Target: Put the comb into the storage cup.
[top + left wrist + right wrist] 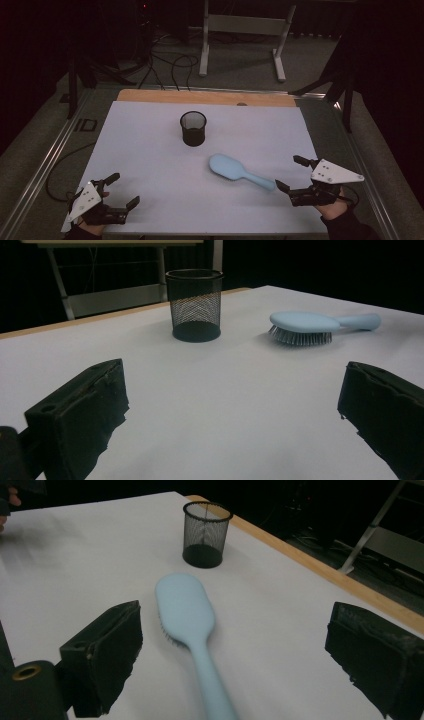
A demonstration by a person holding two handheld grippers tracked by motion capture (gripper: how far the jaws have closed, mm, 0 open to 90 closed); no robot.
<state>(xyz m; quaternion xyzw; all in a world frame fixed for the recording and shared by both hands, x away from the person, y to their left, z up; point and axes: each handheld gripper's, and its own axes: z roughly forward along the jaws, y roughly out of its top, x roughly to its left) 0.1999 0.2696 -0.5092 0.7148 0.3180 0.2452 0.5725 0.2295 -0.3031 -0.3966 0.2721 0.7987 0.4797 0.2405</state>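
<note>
My white counter [150,165] is smooth, with a wooden strip along its far edge, and the room around it is dark. My left gripper [116,191] sits at the near left, jaws wide and holding nothing. My right gripper [296,173] is at the near right, jaws wide too, with the smooth light blue plastic hairbrush [239,172] lying bristles down, its handle end just by them. The round black wire mesh cup [193,128] stands farther back.
</note>
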